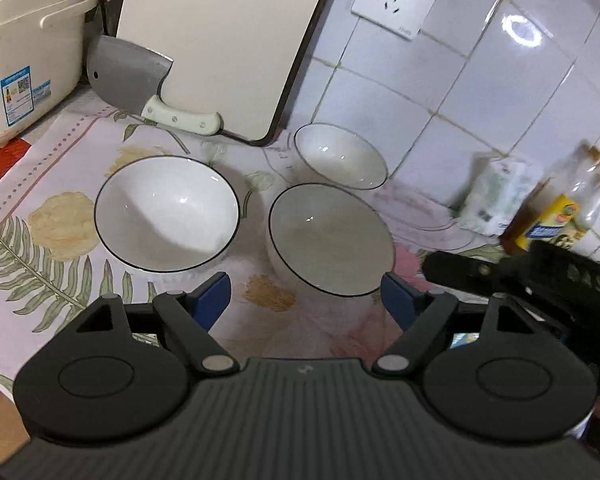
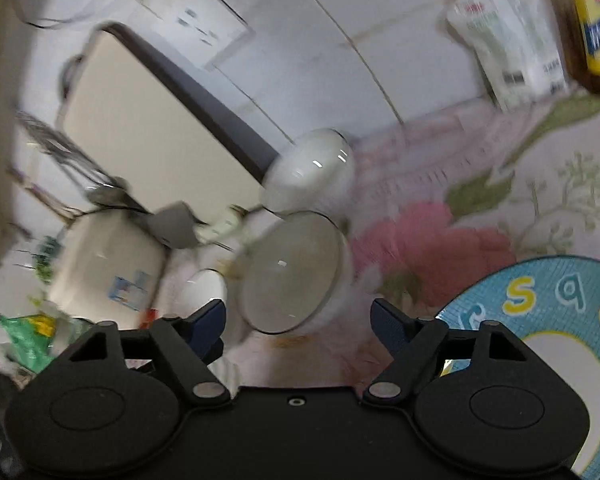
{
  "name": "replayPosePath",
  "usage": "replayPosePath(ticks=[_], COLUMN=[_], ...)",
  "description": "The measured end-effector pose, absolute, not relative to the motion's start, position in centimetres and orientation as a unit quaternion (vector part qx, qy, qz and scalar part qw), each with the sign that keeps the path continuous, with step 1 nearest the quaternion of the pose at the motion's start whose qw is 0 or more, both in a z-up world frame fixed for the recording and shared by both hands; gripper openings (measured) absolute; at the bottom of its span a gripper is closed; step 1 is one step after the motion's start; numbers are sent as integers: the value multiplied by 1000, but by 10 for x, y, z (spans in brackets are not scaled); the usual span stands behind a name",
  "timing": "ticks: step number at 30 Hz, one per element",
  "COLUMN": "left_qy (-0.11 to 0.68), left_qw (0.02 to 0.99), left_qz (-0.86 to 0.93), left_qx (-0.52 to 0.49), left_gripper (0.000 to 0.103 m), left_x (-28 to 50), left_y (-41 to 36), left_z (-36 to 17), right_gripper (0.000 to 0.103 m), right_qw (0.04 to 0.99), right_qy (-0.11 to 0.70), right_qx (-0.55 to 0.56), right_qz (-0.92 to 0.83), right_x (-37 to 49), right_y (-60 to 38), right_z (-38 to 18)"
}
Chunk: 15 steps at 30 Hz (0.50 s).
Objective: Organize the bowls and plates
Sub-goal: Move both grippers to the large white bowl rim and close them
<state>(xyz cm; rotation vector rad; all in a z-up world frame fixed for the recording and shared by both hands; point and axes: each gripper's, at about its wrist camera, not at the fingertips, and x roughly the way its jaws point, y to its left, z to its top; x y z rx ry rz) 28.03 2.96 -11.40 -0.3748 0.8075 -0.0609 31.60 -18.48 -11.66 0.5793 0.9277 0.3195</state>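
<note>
Three white bowls stand on the flowered desk (image 1: 320,328): a left bowl (image 1: 167,213), a near bowl (image 1: 330,239) beside it, and a smaller bowl (image 1: 340,156) behind by the tiled wall. The left claw (image 1: 306,300) hovers open and empty before them. The right claw (image 2: 298,322) is open too, holding nothing, with a blue plate (image 2: 540,292) at its right.

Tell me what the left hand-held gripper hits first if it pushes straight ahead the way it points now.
Most likely the nearest bowl: the open left hand-held gripper points just left of its middle, its right fingertip beside the near rim. Depth is unclear, so it may meet the floral tablecloth first.
</note>
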Motion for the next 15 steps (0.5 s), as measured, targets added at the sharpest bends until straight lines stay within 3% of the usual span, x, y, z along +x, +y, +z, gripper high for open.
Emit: replayPosePath(ticks=[3, 7, 10, 12, 15], left_qy=[381, 387, 413, 424, 432], left_qw=[906, 898, 884, 875, 867], left_qz=[-26, -22, -17, -18, -18], left_qx=[-181, -207, -217, -232, -249], left_gripper=[80, 68, 57, 55, 41], left_x=[284, 294, 304, 309, 317], left_y=[26, 28, 29, 30, 31], left_z=[-126, -140, -147, -149, -152], right_gripper=[83, 80, 71, 62, 49], right_qw=[844, 847, 843, 844, 845], right_qy=[443, 449, 457, 461, 464], right_qx=[264, 244, 240, 233, 228], right_qz=[148, 149, 149, 144, 135], right_x=[324, 339, 354, 363, 370], right_y=[-175, -168, -167, -168, -166], right_z=[-125, -133, -141, -145, -149])
